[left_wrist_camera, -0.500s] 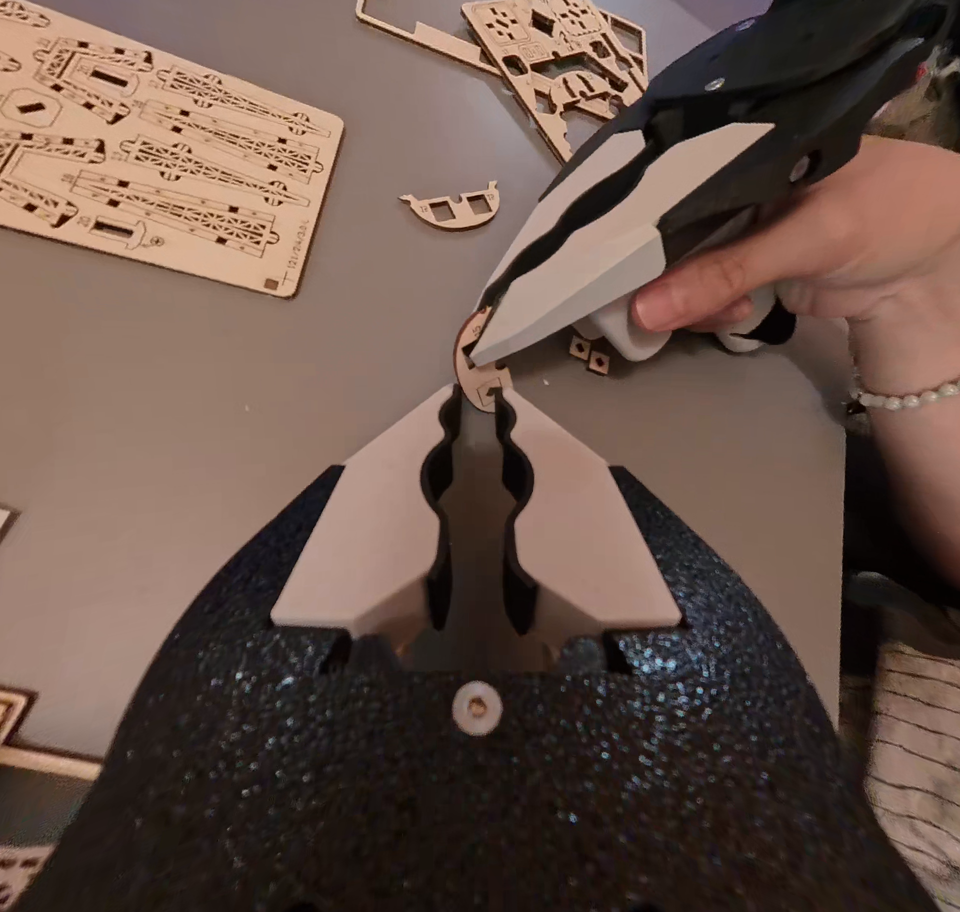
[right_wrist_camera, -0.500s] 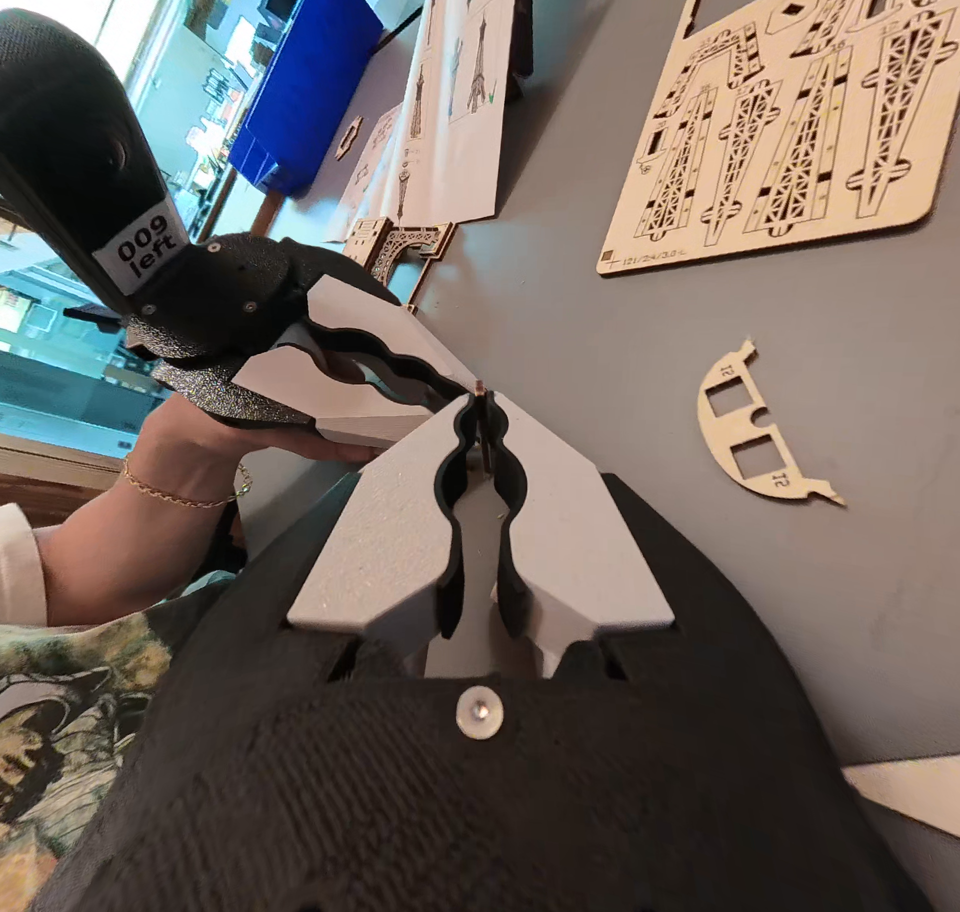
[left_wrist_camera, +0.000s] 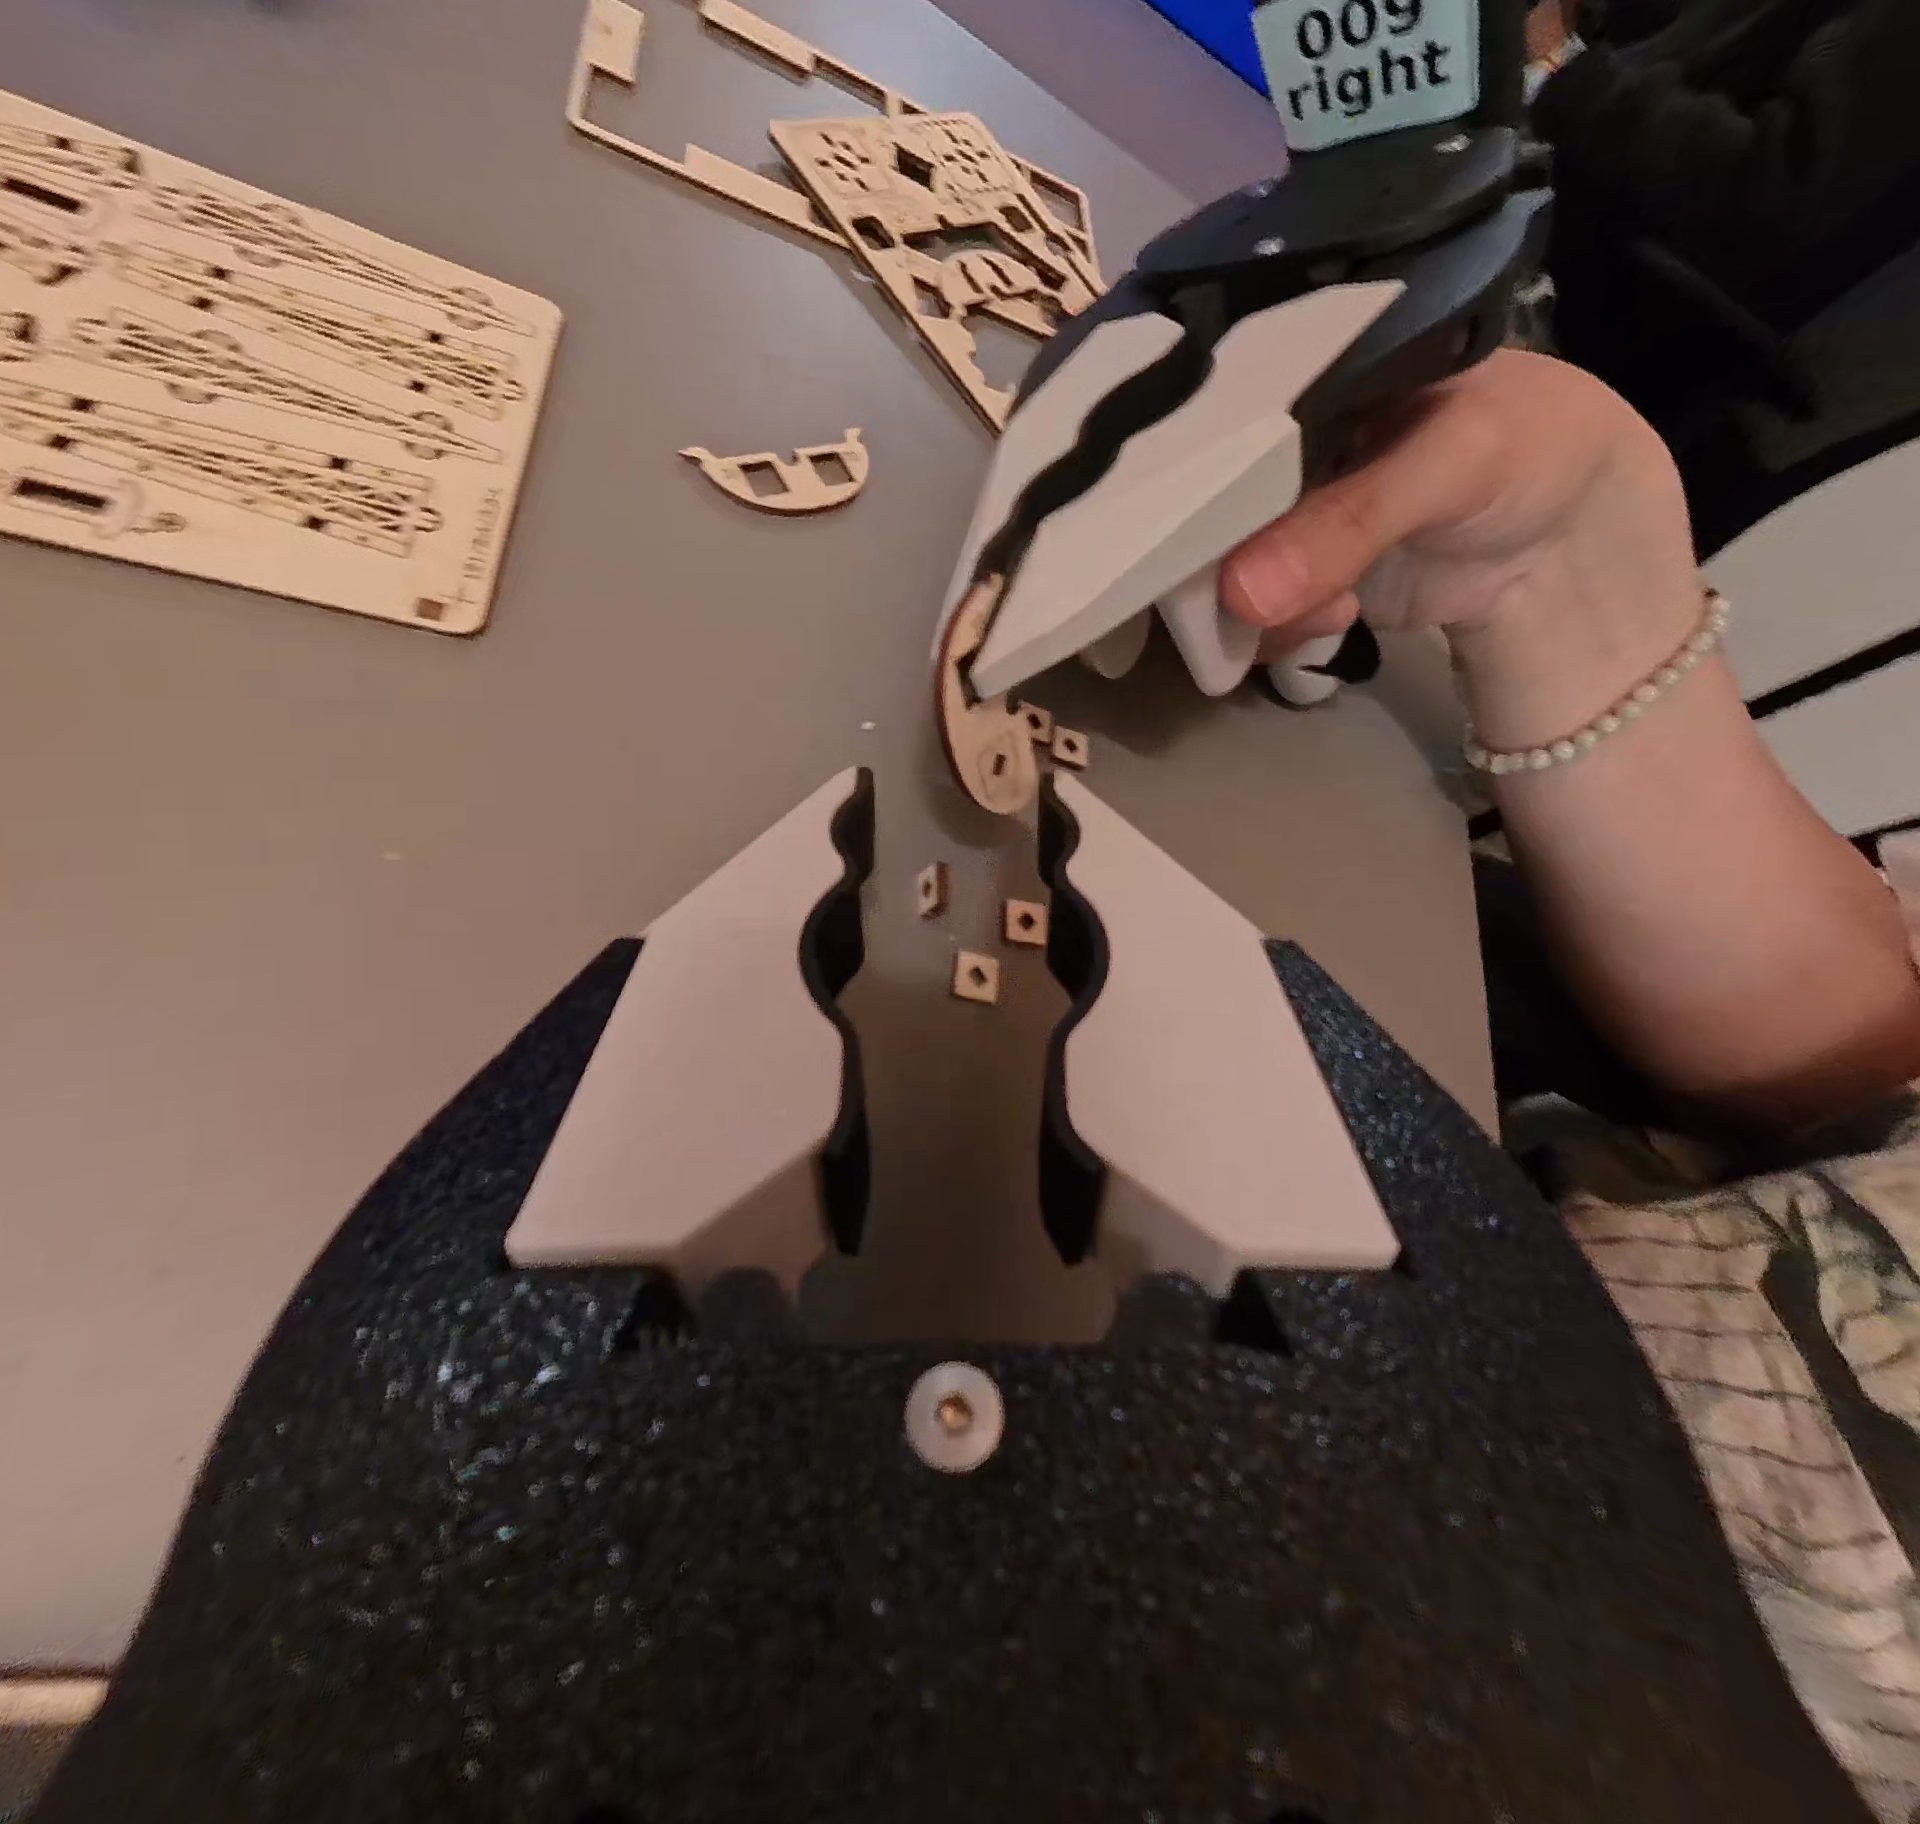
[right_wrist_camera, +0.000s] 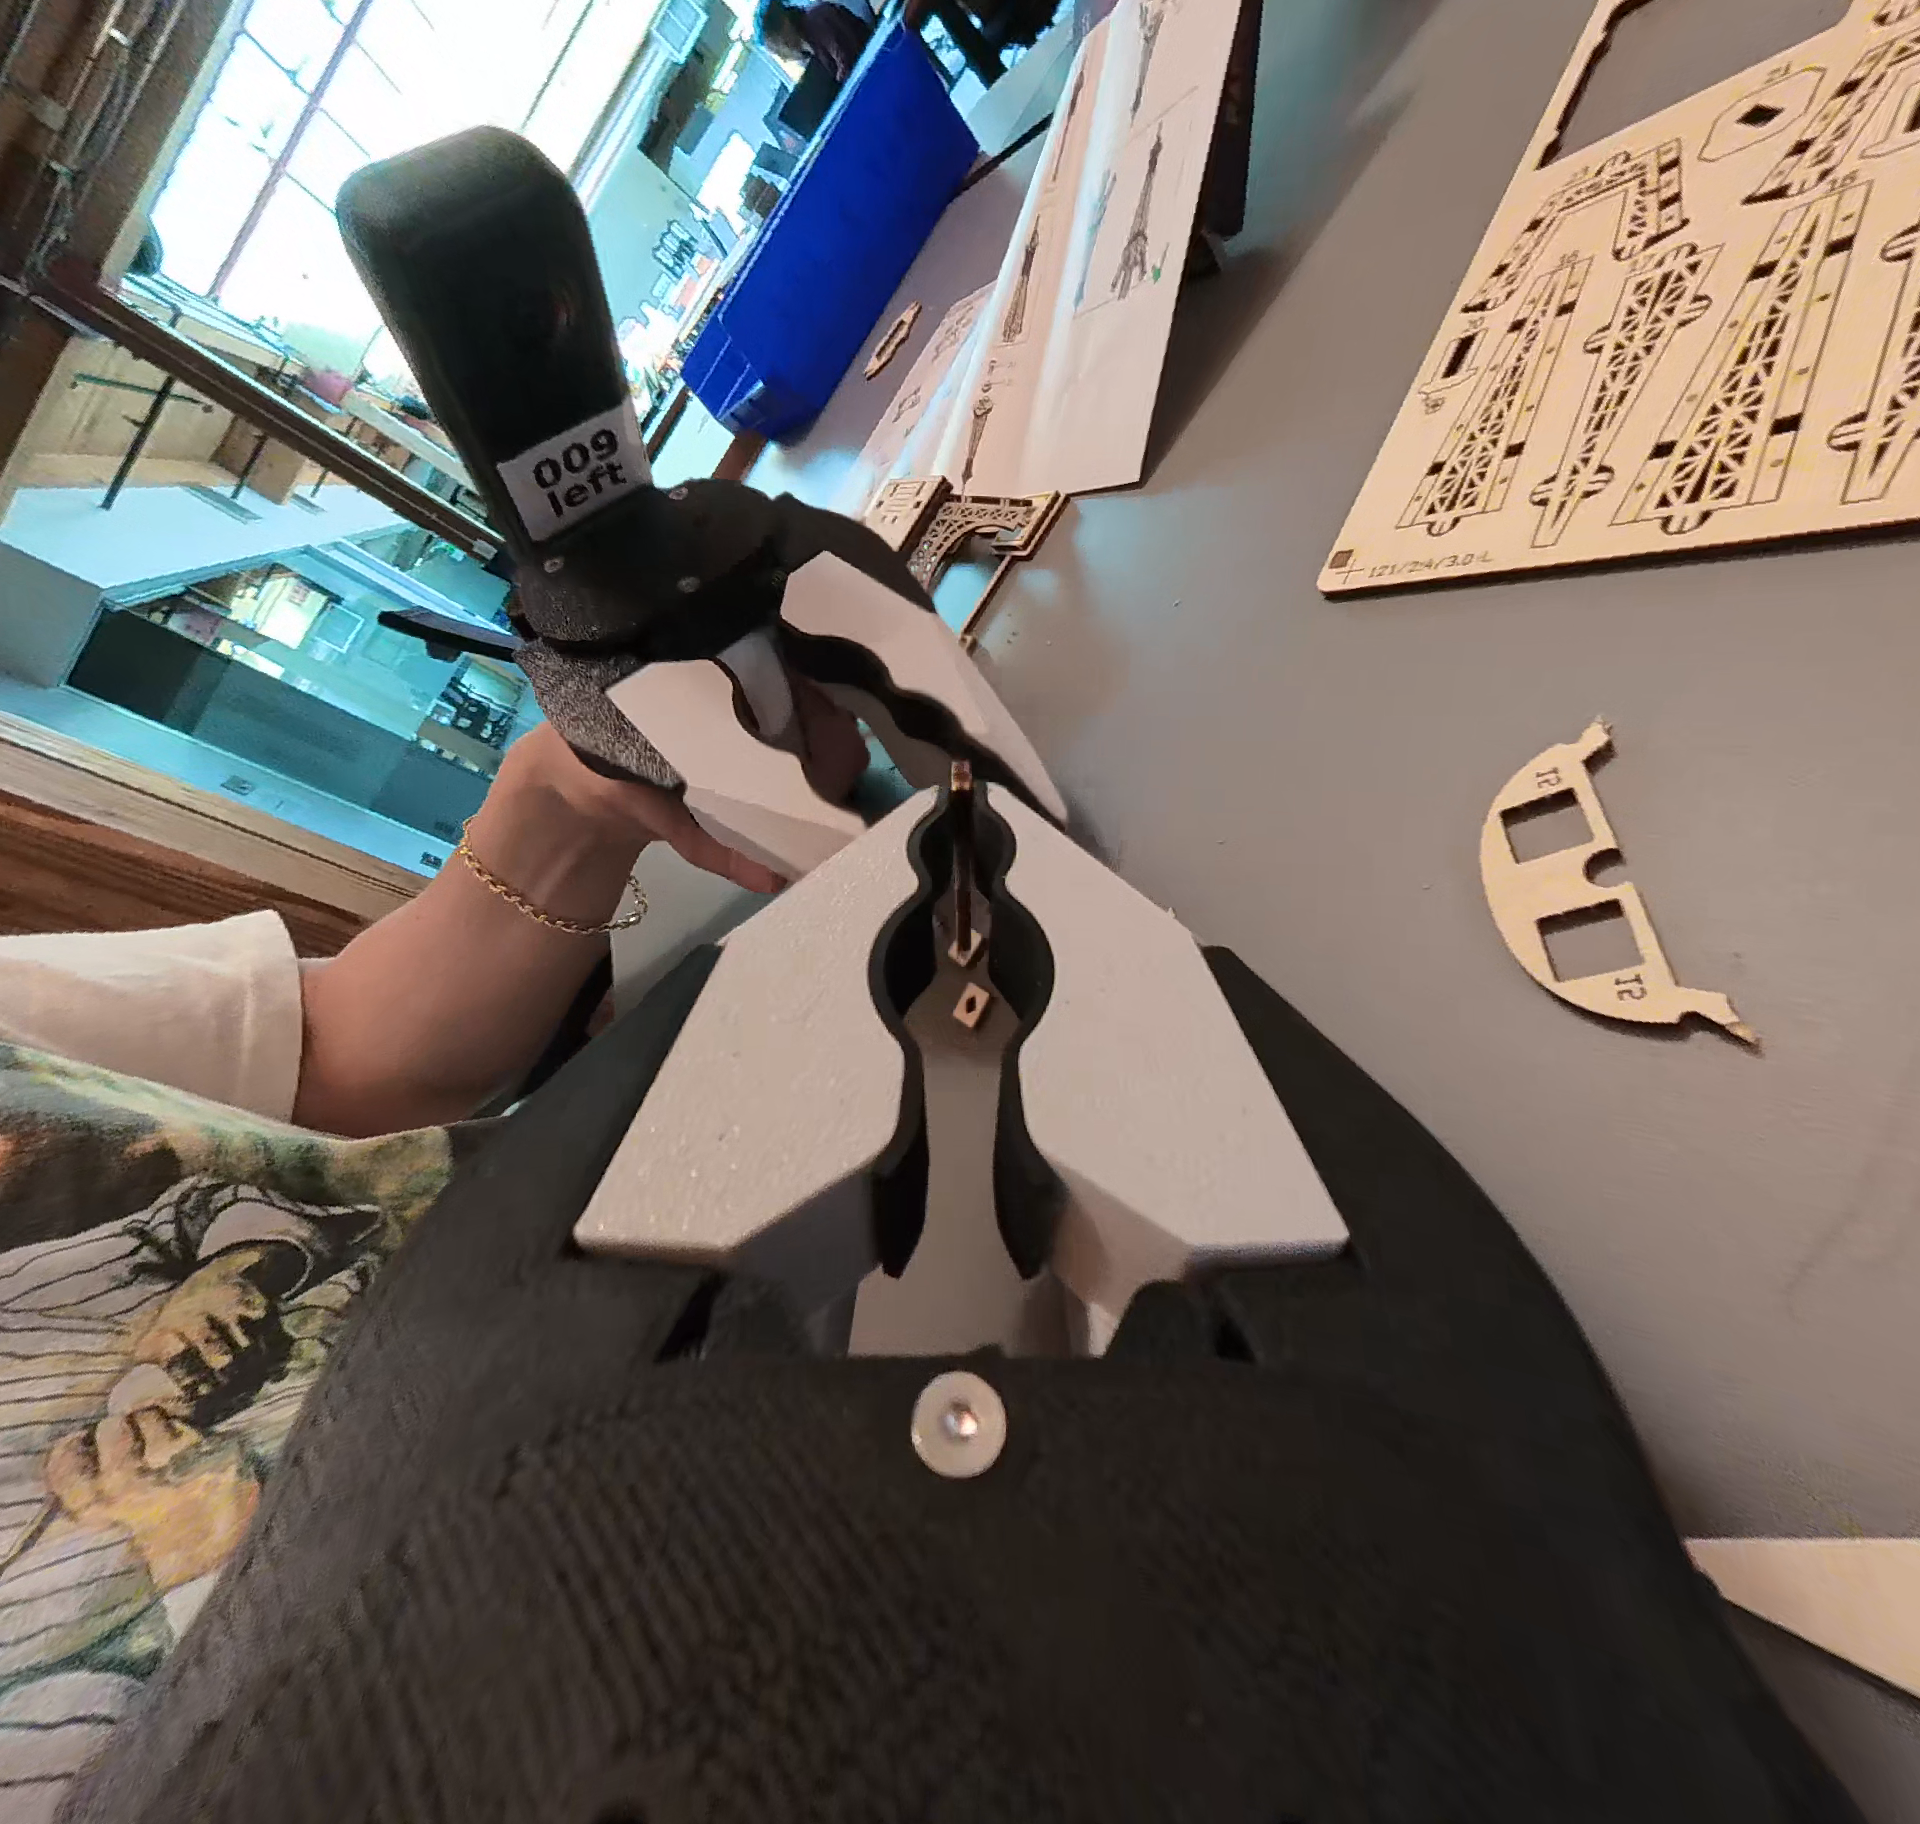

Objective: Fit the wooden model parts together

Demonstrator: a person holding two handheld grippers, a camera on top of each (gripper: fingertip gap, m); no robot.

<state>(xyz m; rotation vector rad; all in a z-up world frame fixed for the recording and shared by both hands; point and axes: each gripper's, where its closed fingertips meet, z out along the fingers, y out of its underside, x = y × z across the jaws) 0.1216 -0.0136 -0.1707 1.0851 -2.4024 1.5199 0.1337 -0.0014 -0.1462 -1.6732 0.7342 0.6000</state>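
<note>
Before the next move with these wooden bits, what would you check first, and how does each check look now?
1. Right gripper holding the round wooden piece: ok, jaws shut on it, seen edge-on in the right wrist view.
2. Left gripper free to take a part: ok, jaws open, nothing between them.
3. Small square wooden pieces within reach: ok, several lie loose on the grey table between and just ahead of the left jaws.
4. Round piece's slot lined up with a square: cannot tell, no view shows the fit.
5. Arched piece with two windows out of the way: ok, lying flat, apart from both grippers.
</note>
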